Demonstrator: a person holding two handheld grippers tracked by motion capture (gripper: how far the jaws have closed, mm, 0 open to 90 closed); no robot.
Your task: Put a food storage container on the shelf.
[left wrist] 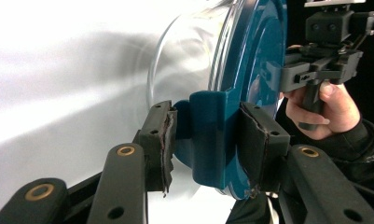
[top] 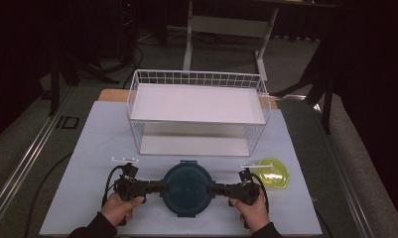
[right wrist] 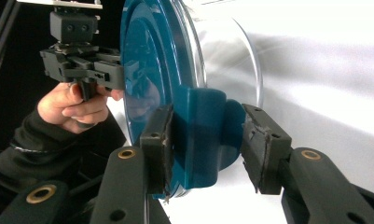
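Lidded teal container at surface's near edge: left gripper and right gripper clamp its opposite latches; contents hidden.

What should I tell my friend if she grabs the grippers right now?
Left gripper: jaws around the left clip of the blue lid.
Right gripper: jaws around the right clip; one pad looks a little apart.
The lidded bowl sits on the table, in front of the wire rack. A yellow lid lies to its right.
Done: both clips gripped.
Left: probably lift the bowl, maybe onto the rack.
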